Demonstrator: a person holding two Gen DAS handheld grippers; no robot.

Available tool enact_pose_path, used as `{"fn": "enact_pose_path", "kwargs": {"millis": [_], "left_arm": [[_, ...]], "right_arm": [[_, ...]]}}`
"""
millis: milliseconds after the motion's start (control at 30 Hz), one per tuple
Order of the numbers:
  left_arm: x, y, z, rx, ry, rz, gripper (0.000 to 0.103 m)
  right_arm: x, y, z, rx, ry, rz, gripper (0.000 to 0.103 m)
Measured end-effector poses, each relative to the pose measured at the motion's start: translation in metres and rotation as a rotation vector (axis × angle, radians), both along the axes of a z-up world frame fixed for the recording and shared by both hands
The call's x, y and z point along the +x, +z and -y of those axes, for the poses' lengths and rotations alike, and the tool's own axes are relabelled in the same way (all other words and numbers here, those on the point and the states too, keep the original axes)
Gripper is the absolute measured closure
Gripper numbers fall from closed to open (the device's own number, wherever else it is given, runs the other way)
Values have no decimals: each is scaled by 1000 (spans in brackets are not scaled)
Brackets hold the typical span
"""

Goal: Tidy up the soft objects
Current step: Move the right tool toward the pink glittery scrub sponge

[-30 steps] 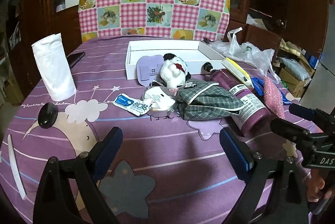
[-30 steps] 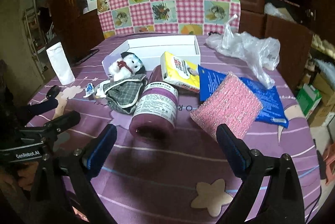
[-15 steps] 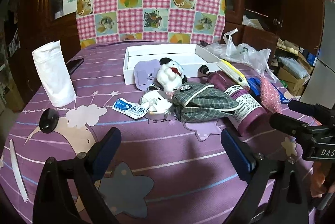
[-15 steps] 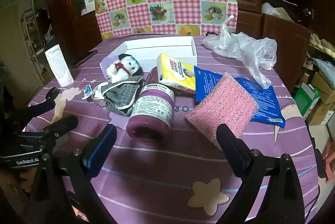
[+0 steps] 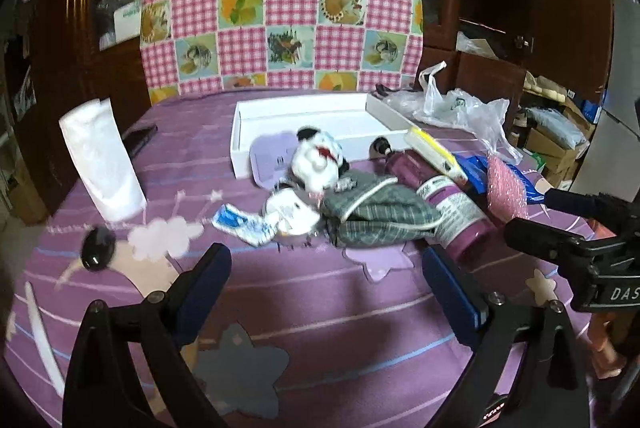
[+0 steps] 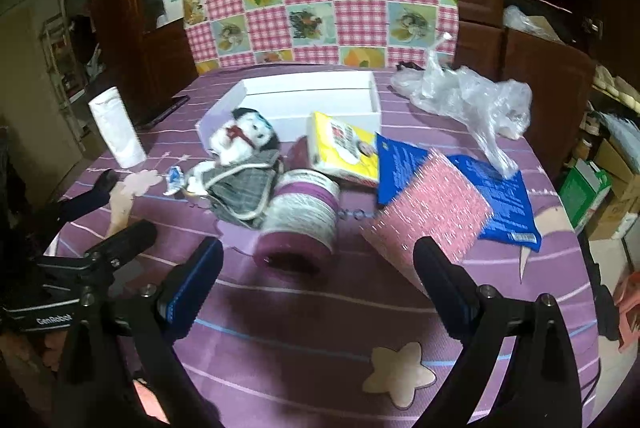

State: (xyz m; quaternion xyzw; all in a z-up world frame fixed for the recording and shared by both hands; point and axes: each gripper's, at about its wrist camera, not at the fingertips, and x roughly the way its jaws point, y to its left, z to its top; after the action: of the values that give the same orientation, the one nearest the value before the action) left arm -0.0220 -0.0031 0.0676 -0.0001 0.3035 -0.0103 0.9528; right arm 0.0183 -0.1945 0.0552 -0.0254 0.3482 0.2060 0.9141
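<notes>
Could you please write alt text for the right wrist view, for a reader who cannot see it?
The open, empty right gripper hovers over a purple table, facing a purple bottle on its side and a pink sponge. Behind lie plaid fabric, a plush toy and a white box.

- Bare purple desk (image 5: 332, 292) lies straight before the left tongs (image 5: 326, 288), which stand wide apart with nothing between them.
- At 12 o'clock the plaid pouch (image 5: 376, 216) and plush toy (image 5: 316, 160) block the way to the white box (image 5: 304, 116).
- At 1 o'clock the purple bottle (image 5: 448, 204) lies across the desk.
- At 10 o'clock the white roll (image 5: 102, 160) stands alone, with open cloth around it.
- Before the right tongs (image 6: 316, 280), the bottle's base and the pink sponge (image 6: 432, 212) crowd close.
</notes>
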Motion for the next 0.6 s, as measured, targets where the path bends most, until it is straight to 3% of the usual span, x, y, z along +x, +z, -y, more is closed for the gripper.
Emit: {"fn": "enact_pose_path", "kwargs": {"millis": [167, 467, 600], "left_arm": [[11, 24, 3, -17, 23, -17, 5], [39, 54, 19, -20, 102, -9, 5], [51, 52, 27, -21, 122, -5, 5]], "right_arm": [[4, 23, -10, -27, 14, 2, 7], [17, 64, 0, 64, -5, 44, 7], [28, 60, 12, 127, -23, 3, 7]]}}
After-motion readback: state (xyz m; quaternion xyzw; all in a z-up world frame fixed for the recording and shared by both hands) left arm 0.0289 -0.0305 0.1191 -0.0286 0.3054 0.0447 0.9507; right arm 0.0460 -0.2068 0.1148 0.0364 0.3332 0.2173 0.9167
